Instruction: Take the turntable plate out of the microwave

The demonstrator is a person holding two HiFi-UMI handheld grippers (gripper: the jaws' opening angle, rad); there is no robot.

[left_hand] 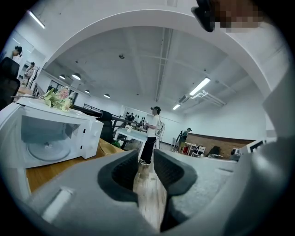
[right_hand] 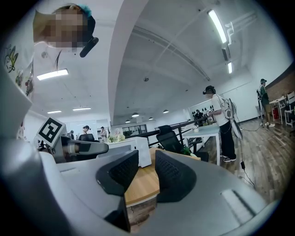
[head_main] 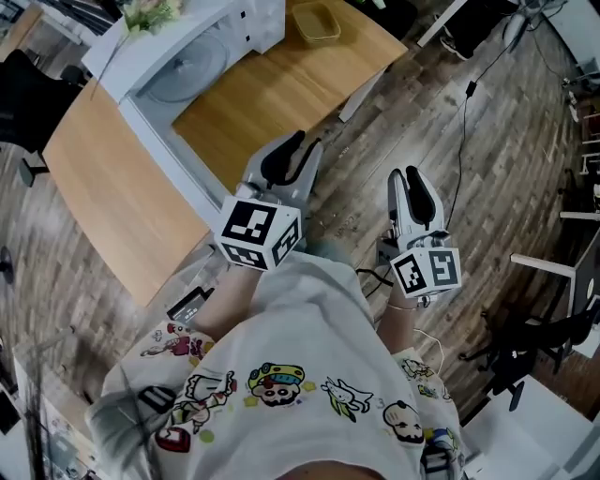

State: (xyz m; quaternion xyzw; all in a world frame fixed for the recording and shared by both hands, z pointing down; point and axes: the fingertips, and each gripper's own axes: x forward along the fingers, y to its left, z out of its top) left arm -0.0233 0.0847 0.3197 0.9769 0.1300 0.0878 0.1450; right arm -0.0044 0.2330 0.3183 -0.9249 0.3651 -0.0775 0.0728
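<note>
Probably slick, breakable glass

Leftmost, the turntable plate (head_main: 183,75) lay inside the microwave (head_main: 248,28) at the table's (head_main: 272,94) far edge. Left gripper (head_main: 292,150) and right gripper (head_main: 412,187) hung well apart from it, claws released, empty. Judged stiff and weighty; best pinched at opposite rims.

One microwave (head_main: 202,33), one plate (head_main: 183,75), one basket (head_main: 317,23), one bunch of flowers (head_main: 150,11), one tabletop (head_main: 267,98), two tools: left tool (head_main: 293,147), right tool (head_main: 412,183).

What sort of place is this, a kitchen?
Likely an open-plan office or lab, not a kitchen: the microwave stands on a wooden desk, with an office chair and long ceiling lights nearby.
</note>
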